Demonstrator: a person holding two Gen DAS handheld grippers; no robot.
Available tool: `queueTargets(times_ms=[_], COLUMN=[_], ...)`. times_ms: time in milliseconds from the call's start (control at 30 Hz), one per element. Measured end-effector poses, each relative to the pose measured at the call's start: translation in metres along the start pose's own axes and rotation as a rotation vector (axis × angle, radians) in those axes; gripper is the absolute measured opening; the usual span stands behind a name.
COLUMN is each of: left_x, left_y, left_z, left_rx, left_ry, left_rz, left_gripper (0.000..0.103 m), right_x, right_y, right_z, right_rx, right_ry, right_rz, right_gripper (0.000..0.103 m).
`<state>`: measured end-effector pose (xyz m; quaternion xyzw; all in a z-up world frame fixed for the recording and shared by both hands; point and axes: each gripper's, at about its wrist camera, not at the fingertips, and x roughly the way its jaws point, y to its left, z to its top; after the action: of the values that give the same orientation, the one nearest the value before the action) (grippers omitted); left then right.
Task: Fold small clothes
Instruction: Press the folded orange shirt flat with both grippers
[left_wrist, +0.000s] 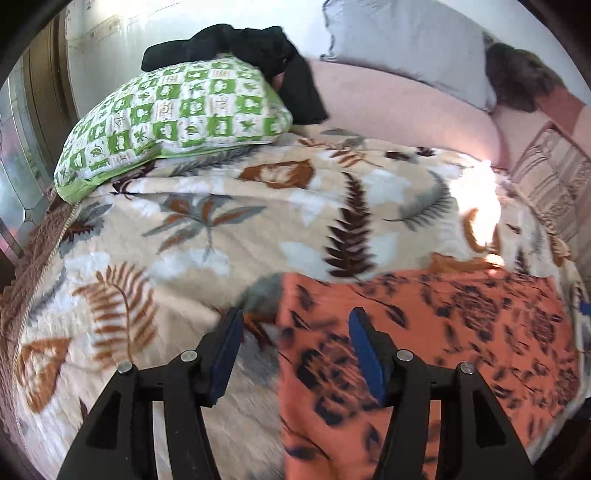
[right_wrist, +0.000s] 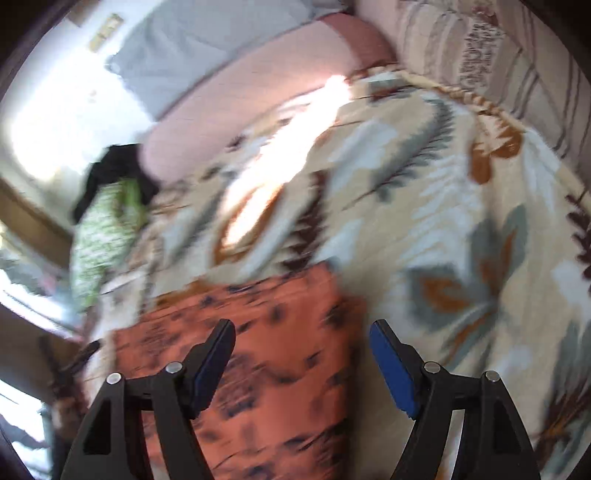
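Note:
An orange garment with a dark flower print (left_wrist: 443, 332) lies flat on the leaf-patterned blanket (left_wrist: 221, 229). In the left wrist view my left gripper (left_wrist: 295, 319) hovers over the garment's left edge, jaws apart, nothing between the blue pads (left_wrist: 364, 350). In the blurred right wrist view the same orange garment (right_wrist: 266, 332) lies below my right gripper (right_wrist: 303, 330), whose jaws stand wide apart above the cloth's right part, nothing pinched between them. Neither gripper holds the cloth.
A green-and-white checked pillow (left_wrist: 173, 118) with a black garment (left_wrist: 258, 51) on top lies at the back left. A pink bolster (left_wrist: 399, 107), a grey pillow (left_wrist: 406, 40) and a striped cushion (left_wrist: 554, 177) line the far side. The blanket (right_wrist: 461, 221) spreads to the right.

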<state>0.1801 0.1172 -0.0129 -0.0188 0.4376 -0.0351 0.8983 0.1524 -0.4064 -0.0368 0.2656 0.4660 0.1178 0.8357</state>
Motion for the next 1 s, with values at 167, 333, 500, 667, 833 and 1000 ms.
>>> queueTargets(times_ms=[167, 333, 500, 667, 833, 1000], left_x=[-0.019, 0.019, -0.009, 0.004, 0.009, 0.009], left_y=[-0.043, -0.052, -0.052, -0.055, -0.051, -0.049], left_z=[-0.047, -0.092, -0.083, -0.088, -0.103, -0.107], left_rx=[0.012, 0.046, 0.003, 0.016, 0.041, 0.047], left_ry=[0.022, 0.163, 0.098, 0.124, 0.110, 0.096], left_rz=[-0.112, -0.026, -0.054, -0.061, -0.072, -0.084], left_gripper=[0.071, 0.071, 0.071, 0.072, 0.072, 0.072], right_x=[0.040, 0.010, -0.050, -0.048, -0.026, -0.021], right_y=[0.012, -0.053, -0.044, -0.049, -0.068, -0.072], right_z=[-0.046, -0.077, -0.120, -0.183, -0.193, -0.173], right_rx=[0.081, 0.378, 0.377, 0.537, 0.709, 0.603], right_ry=[0.161, -0.036, -0.074, -0.061, -0.186, -0.176], right_rz=[0.196, 0.157, 0.164, 0.218, 0.259, 0.085], right_gripper=[0.082, 0.075, 0.078, 0.083, 0.083, 0.010])
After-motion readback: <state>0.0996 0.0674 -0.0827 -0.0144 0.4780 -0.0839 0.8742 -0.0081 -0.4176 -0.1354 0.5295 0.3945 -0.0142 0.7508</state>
